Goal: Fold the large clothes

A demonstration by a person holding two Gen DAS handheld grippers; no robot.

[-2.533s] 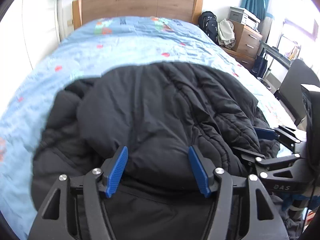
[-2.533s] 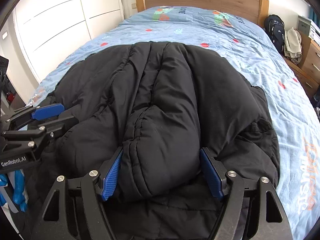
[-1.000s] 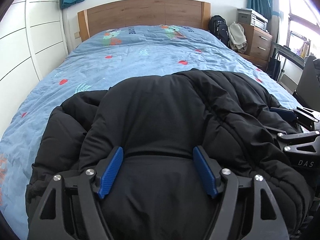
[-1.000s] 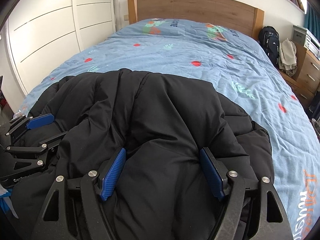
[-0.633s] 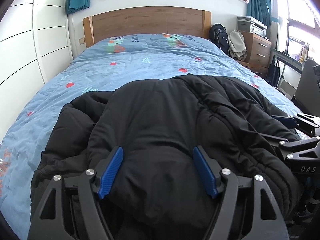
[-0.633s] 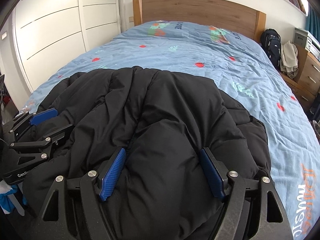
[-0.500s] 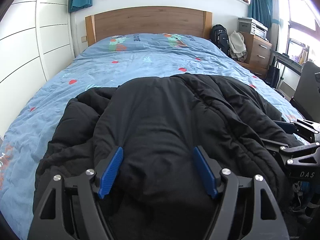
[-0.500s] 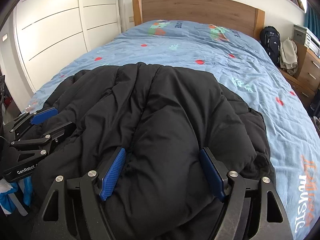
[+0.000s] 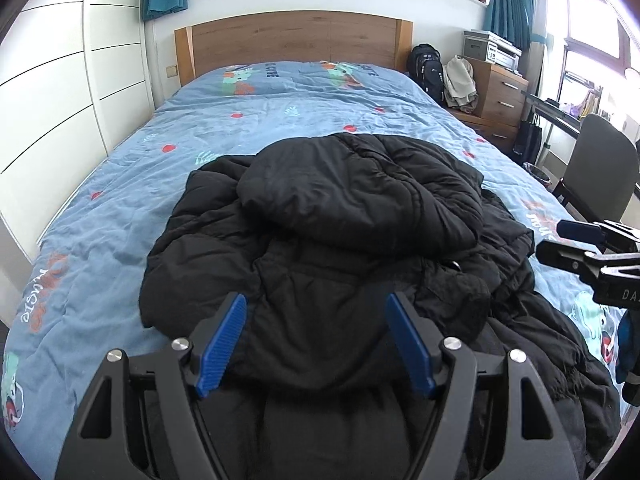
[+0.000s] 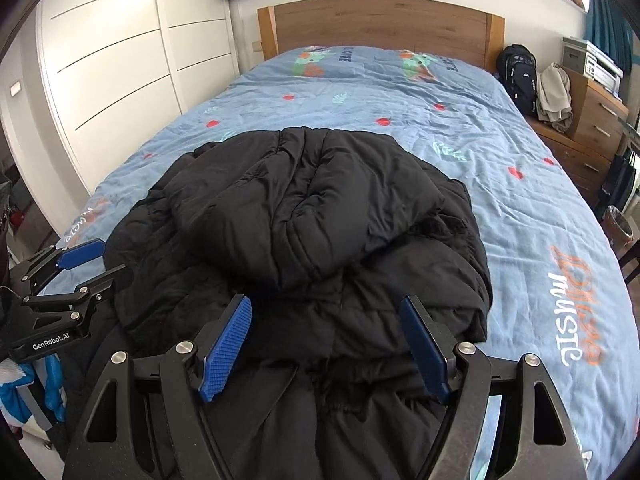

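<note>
A black puffer jacket [image 9: 360,200] lies on the blue bed cover [image 9: 280,120], its far part doubled over onto the near part in a thick fold [image 10: 312,200]. My left gripper [image 9: 315,300] hovers open above the jacket's near edge, nothing between its blue pads [image 9: 222,344]. My right gripper [image 10: 325,300] also hangs open above the near part of the jacket, with its pads [image 10: 424,344] apart from the fabric. Each gripper shows in the other's view: the right gripper [image 9: 576,240] at the right edge, the left gripper [image 10: 80,264] at the left edge.
The wooden headboard [image 9: 292,40] stands at the far end. White wardrobe doors [image 10: 120,60] line the left side. A black backpack [image 9: 426,68], a wooden dresser [image 9: 500,96] and a dark chair [image 9: 596,164] stand to the right of the bed.
Both grippers have drawn back toward the foot of the bed and risen. The jacket bulge that sat between each pair of pads now lies on the bed, free of them.
</note>
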